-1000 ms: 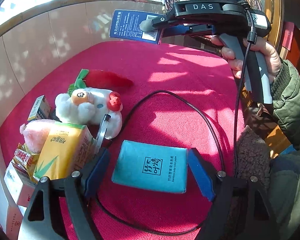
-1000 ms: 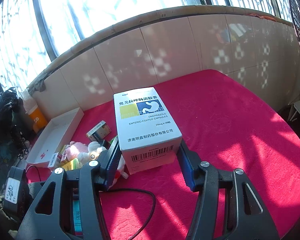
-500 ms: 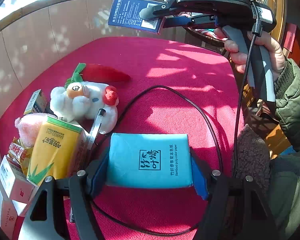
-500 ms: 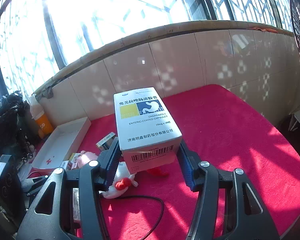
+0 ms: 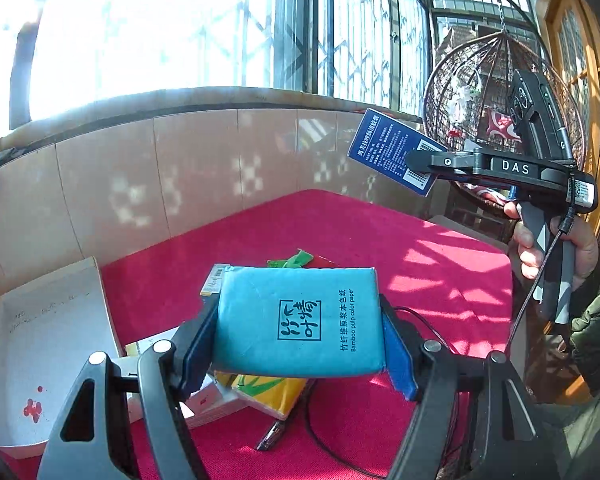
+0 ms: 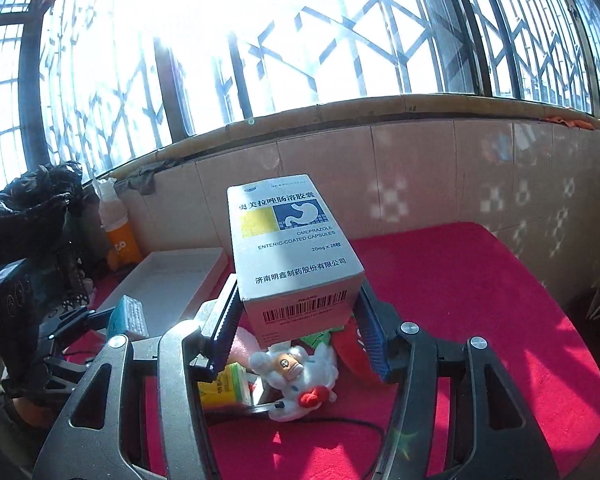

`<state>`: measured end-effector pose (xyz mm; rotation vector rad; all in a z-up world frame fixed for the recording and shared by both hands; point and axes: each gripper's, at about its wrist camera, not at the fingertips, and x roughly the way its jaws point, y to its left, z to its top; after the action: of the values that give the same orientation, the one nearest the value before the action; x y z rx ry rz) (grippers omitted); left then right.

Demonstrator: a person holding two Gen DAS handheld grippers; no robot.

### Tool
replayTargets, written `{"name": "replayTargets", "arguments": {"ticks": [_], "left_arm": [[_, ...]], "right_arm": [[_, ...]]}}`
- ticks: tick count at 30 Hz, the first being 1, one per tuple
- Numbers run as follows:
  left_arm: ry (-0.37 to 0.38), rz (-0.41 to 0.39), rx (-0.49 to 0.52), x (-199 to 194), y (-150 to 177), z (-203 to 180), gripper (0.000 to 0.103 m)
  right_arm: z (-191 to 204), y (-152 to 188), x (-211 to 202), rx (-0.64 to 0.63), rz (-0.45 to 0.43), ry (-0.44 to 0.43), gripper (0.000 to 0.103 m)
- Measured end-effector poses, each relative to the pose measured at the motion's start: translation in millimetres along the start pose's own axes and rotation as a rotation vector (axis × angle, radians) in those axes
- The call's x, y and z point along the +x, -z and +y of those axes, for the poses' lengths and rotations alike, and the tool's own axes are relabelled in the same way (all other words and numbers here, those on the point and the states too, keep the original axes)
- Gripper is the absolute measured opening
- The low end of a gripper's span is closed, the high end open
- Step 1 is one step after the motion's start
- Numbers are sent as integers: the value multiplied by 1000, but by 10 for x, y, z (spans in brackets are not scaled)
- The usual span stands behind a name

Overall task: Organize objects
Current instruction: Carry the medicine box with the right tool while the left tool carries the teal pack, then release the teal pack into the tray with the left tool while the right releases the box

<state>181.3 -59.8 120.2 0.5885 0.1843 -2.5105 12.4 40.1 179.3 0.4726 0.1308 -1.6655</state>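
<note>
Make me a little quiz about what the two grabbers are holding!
1. True or false: the left gripper is empty.
2. What is printed in English on the blue tissue pack?
3. The right gripper holds: A) plush toy B) medicine box C) white tray

Key: 1 false, it grips the tissue pack. 2 Bamboo pulp color paper. 3 B.
</note>
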Motion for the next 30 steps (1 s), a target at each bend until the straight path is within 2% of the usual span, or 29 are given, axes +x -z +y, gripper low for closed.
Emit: {"name": "replayTargets", "arguments": {"ticks": [17, 24, 30], "left_arm": [[-213, -80, -212, -460, 218, 845, 73], [-334, -109, -310, -754, 394, 1317, 73], [-423, -87, -359, -896, 530, 1645, 73]], "right_arm": [[962, -134, 448, -113, 87, -127, 55], [1419, -171, 838, -136, 189, -211, 55], [1806, -183, 1211, -138, 275, -263, 55]]}}
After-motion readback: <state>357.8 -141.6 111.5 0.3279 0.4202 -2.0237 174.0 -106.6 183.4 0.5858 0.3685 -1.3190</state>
